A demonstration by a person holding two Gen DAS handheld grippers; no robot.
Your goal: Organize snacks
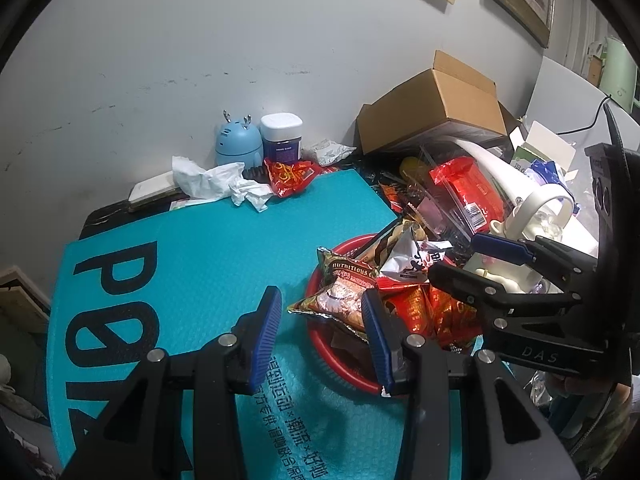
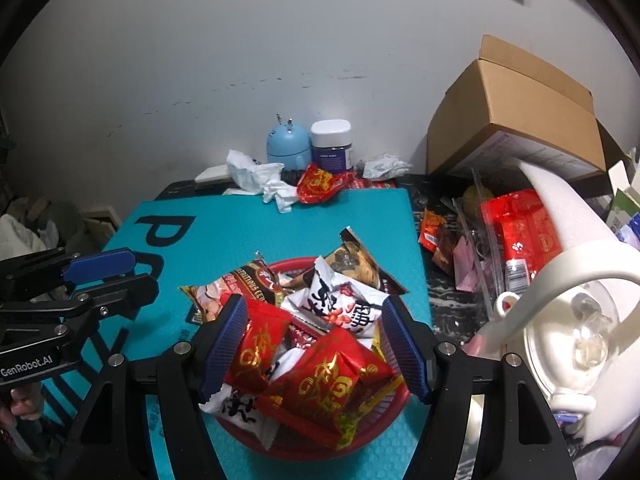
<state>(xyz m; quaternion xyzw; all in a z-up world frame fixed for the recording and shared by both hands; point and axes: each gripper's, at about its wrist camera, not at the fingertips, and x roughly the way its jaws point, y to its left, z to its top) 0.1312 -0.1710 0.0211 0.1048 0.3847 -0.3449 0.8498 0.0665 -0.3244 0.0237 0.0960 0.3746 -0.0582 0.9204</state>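
A red basket (image 2: 380,416) (image 1: 320,344) on a teal mat (image 1: 192,248) holds several snack packets: red ones (image 2: 320,384), a white one (image 2: 344,304), and a cereal packet (image 1: 344,292) hanging over the rim. My left gripper (image 1: 324,332) is open and empty at the basket's left rim, its right finger beside the cereal packet. My right gripper (image 2: 316,344) is open and empty just above the pile, and also shows in the left wrist view (image 1: 476,256). Another red packet (image 2: 320,184) lies at the mat's far edge.
Crumpled white tissue (image 2: 260,178), a blue deer-shaped gadget (image 2: 288,146) and a white-lidded jar (image 2: 332,146) stand by the wall. A cardboard box (image 2: 516,112), a clear container with red packs (image 2: 516,236) and a white kettle (image 2: 576,328) crowd the right side.
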